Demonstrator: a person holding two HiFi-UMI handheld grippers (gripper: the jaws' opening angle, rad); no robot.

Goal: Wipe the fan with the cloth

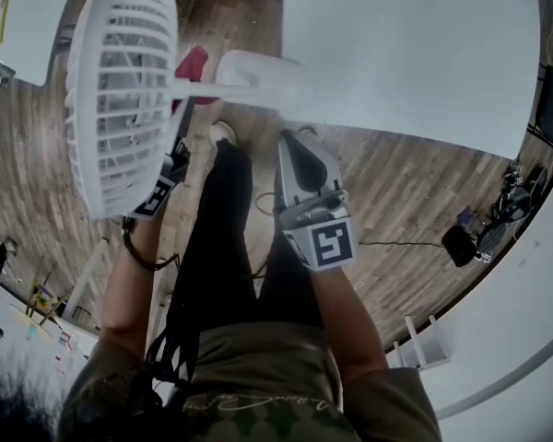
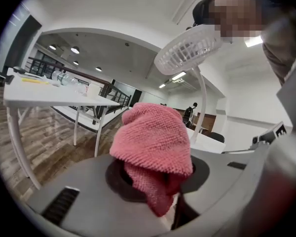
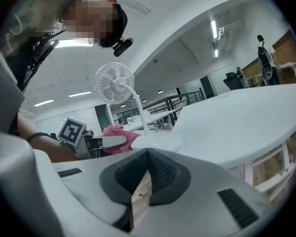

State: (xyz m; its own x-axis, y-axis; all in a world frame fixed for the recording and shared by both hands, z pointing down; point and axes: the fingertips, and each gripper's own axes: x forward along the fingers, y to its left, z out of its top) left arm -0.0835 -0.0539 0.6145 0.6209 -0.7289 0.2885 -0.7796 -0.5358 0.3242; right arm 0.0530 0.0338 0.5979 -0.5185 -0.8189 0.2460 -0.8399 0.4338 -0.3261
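Head view looks down on a white fan [image 1: 120, 90] whose round base [image 1: 258, 76] stands at the edge of a white table [image 1: 424, 53], with its grille head leaning out over the wooden floor [image 1: 415, 191]. The left gripper [image 2: 155, 179] is partly hidden behind that head. Its jaws are clamped on a bunched pink cloth [image 2: 153, 142], which bulges up over the fingertips. In the right gripper view the cloth sits just left of the fan's base, low beside the curved stem [image 3: 138, 110]; whether it touches either I cannot tell. The right gripper [image 3: 148, 154] hangs below the table's edge, just short of the base, with its ribbed pads pressed together and nothing between them.
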